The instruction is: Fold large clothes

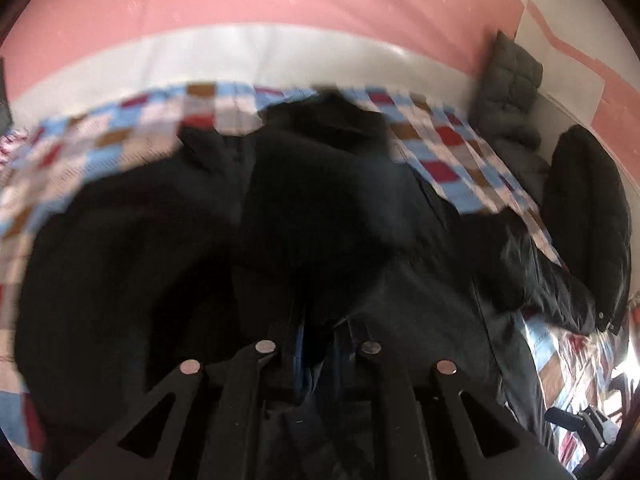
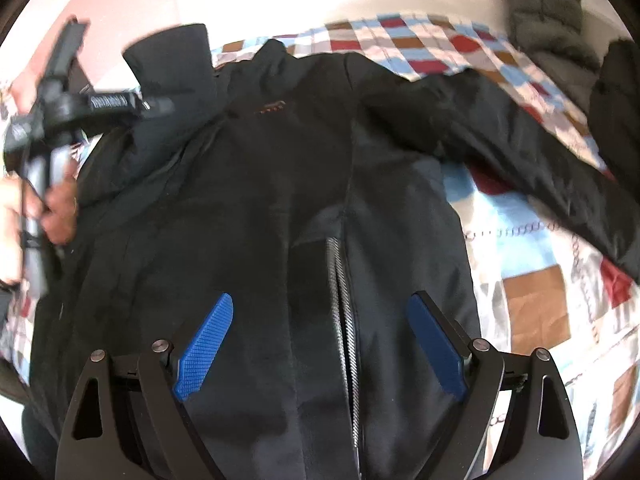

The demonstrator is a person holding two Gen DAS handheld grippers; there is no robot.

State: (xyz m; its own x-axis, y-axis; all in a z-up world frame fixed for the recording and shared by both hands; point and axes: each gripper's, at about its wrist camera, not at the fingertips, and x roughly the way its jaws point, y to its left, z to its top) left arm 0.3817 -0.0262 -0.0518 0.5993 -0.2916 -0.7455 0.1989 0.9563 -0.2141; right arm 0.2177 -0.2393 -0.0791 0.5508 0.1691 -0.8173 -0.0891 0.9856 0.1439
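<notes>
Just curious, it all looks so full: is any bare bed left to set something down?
Yes: bare quilt right of the jacket, below its spread sleeve, and a strip beyond the collar. The middle is jacket; the far right corner holds a grey cushion.

The left gripper (image 1: 316, 344) fingertips are buried in dark jacket (image 1: 280, 220) folds (grip unreadable); motion blur smears the checkered quilt (image 1: 100, 140) at upper left; the jacket's hem runs off the frame's bottom.
</notes>
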